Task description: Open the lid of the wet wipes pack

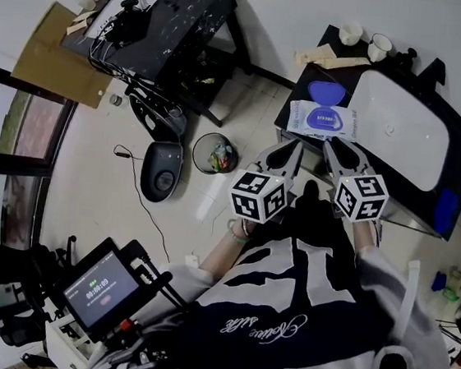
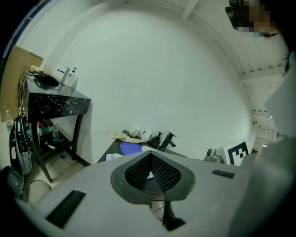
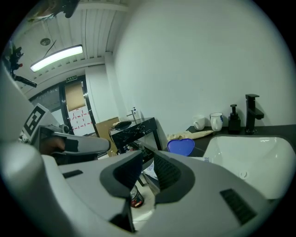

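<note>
Wipes pack (image 1: 325, 118) lies flat on the black desk (image 1: 460, 140), just left of the white sink (image 1: 402, 129). Its blue lid (image 1: 325, 93) is flipped open and stands up at the pack's far edge. Two cups (image 1: 365, 38) sit further back on the desk.

Both tools are held back near the person's body, short of the desk edge and clear of the pack. The left hand-held gripper (image 1: 290, 151) points toward the pack; in its own view the two meshed pads meet at their tips, with nothing between them. The right hand-held gripper (image 1: 338, 150) sits close beside it, near the sink's front corner. Its jaws stand a narrow gap apart and are empty, and the blue lid shows just beyond them. A round bin (image 1: 216, 153) stands on the floor to the left.
</note>
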Demonstrator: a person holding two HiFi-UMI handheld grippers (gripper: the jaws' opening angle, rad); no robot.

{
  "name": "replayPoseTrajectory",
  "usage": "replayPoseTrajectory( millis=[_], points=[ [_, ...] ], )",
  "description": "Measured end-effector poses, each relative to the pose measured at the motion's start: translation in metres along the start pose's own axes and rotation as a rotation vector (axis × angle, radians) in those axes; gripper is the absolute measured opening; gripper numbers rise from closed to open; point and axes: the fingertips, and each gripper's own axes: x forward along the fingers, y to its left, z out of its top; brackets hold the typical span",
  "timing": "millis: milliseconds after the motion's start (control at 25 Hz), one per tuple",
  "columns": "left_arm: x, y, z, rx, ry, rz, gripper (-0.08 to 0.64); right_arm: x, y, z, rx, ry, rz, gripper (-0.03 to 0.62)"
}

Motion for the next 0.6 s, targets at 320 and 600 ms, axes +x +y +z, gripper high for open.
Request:
replayPoseTrajectory(
  millis=[320,600],
  points=[
    [-0.012,-0.008,-0.028,-0.083,0.009,-0.022,-0.002,-0.043,0.015,-0.020,-0.017,0.008,-0.049,0.061],
    [-0.010,-0.042,-0.043,-0.029,0.026,-0.051,-0.002,-0.078,0.007,-0.023,-0.003,-0.018,-0.089,0.010]
  ],
)
